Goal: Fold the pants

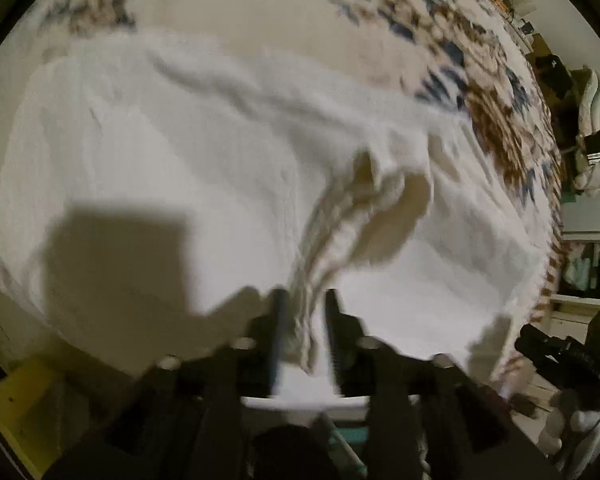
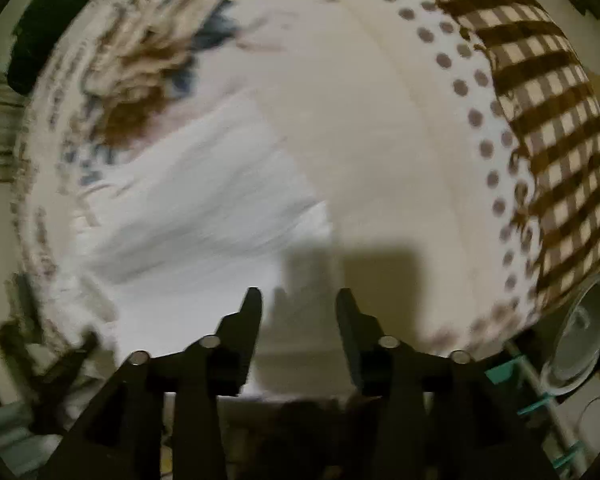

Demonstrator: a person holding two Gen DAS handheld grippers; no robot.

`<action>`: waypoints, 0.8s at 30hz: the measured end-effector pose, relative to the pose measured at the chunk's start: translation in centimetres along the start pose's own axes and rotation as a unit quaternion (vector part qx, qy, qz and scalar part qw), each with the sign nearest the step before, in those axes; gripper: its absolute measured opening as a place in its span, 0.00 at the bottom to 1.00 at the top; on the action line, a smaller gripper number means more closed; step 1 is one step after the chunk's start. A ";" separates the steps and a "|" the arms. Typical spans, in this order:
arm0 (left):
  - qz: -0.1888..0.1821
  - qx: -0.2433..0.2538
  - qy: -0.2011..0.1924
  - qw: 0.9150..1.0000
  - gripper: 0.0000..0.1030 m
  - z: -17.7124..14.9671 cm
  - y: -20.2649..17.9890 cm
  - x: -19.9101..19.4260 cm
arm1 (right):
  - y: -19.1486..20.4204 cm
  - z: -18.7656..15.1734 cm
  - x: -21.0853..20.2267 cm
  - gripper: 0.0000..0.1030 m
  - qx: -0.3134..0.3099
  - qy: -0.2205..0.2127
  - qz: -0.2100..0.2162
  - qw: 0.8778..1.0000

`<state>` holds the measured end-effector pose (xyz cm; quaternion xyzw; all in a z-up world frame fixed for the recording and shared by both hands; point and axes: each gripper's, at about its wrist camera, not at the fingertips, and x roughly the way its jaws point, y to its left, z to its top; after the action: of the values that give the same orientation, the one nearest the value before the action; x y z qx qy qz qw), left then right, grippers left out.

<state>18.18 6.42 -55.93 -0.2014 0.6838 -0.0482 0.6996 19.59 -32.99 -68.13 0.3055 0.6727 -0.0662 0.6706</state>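
Note:
White pants (image 1: 172, 152) lie spread on a cream bedspread (image 1: 260, 12). My left gripper (image 1: 303, 300) is shut on a bunched ridge of the pants' fabric (image 1: 340, 232), which rises from the flat cloth toward the fingers. In the right wrist view the pants (image 2: 204, 200) lie at left and centre, blurred. My right gripper (image 2: 298, 296) is open and empty, just above the pants' edge, with its shadow on the bedspread (image 2: 380, 140). The other gripper (image 1: 556, 352) shows at the lower right of the left wrist view.
The bedspread has a brown and blue floral border (image 1: 492, 92). A brown checked pillow (image 2: 548, 120) and a dotted band (image 2: 480, 120) lie at right. A pile of clothes (image 1: 592, 128) sits beyond the bed. A clear round container (image 2: 580, 344) stands at lower right.

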 end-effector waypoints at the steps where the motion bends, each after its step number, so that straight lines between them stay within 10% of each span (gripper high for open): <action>1: -0.004 -0.010 0.012 1.000 0.34 -0.5 0.1 0.7 | 0.2 -0.7 -0.3 0.45 0.007 0.002 0.017 1.000; 7: 0.017 -0.029 0.012 0.999 0.33 -0.9 -0.4 3.3 | 2.2 -4.1 3.0 0.45 0.042 0.055 0.060 0.996; 10: 0.023 0.009 -0.019 1.000 0.16 -1.2 -2.2 2.9 | 2.2 -5.0 5.1 0.45 0.060 0.058 0.054 0.995; 19: -0.035 -0.025 -0.051 0.998 0.14 -3.9 -1.0 -2.7 | 2.3 -5.0 5.7 0.45 0.061 0.054 0.047 0.996; 24: -0.004 -0.039 -0.022 0.999 0.15 -4.0 -0.6 1.6 | 2.6 -4.8 5.5 0.45 0.029 0.067 0.022 0.997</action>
<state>14.52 4.50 -57.16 -0.2326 0.6689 -0.0198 0.7058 17.20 -26.77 -72.06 0.3437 0.7071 -0.0501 0.6159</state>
